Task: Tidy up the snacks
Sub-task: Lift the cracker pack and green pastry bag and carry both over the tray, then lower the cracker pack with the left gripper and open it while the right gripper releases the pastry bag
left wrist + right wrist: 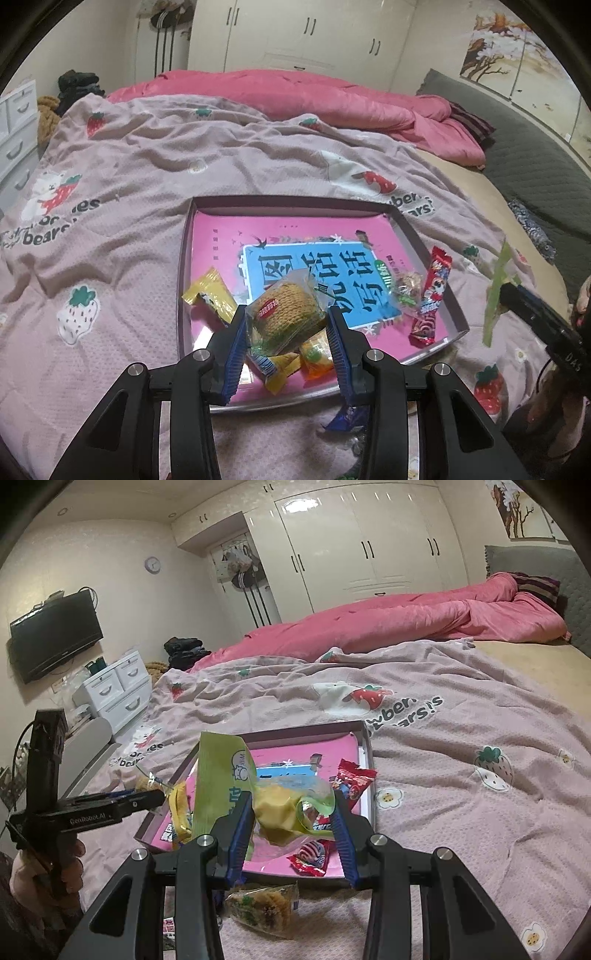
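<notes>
While a shallow box lid [424, 236] with a pink book [221, 240] inside it lies on a strawberry-print blanket [129, 166] spread over the bed, the left gripper [286, 325] clamps a round cake in a clear wrapper [288, 314] between its blue pads [240, 332], holding it just above the near end of the lid. Beneath that cake lie a yellow packet [212, 295] and an orange candy [316, 360], and a long red stick snack [430, 295] rests along the lid's right side. The right gripper [291, 816] grips a green-wrapped yellow cake [275, 808] over the lid's near edge, its jaws partly closed on the crinkled wrapper, whose green strip stands up past the left finger. Below this gripper, on the blanket just outside the lid, sits another clear-wrapped cake [262, 908], and a red candy [310, 860] lies inside the lid near the edge.
</notes>
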A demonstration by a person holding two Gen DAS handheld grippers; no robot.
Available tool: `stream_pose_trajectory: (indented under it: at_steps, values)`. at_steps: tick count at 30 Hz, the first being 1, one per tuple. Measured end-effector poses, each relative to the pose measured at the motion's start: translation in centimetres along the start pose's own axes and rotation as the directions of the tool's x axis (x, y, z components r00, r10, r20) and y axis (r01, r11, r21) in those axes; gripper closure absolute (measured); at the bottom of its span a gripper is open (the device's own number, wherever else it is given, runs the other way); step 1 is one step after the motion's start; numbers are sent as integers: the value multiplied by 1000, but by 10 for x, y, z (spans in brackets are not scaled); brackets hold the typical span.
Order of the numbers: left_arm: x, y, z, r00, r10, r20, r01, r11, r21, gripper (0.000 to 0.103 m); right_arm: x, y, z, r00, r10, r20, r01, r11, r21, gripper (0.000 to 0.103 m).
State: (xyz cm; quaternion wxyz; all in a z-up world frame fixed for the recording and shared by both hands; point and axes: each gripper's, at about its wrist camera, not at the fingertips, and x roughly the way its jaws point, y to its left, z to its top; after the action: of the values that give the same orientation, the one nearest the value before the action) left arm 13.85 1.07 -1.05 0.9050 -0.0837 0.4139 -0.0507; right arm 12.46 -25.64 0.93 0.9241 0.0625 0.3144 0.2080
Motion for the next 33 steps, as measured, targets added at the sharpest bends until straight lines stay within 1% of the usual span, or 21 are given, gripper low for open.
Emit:
stream_pose_trajectory:
  at_steps: [7,13,24,33]
  values:
    - [15,-1,-6,999,10,-32,-9,1000,13,60,8,-5,2,1000,-27,-4,27,1000,3,61]
    - [19,-5,-7,999,19,-42,-17,999,27,60,16,-6,4,999,-39,-15,39,999,-3,61]
    - [24,-9,-9,998,29,-56,-27,999,45,60,34,-14,2,996,-71,-60,72,997,7,61]
    - [27,-8,-10,998,26,-64,-23,999,45,60,45,-8,-2,993,-76,-94,74,997,-20,61]
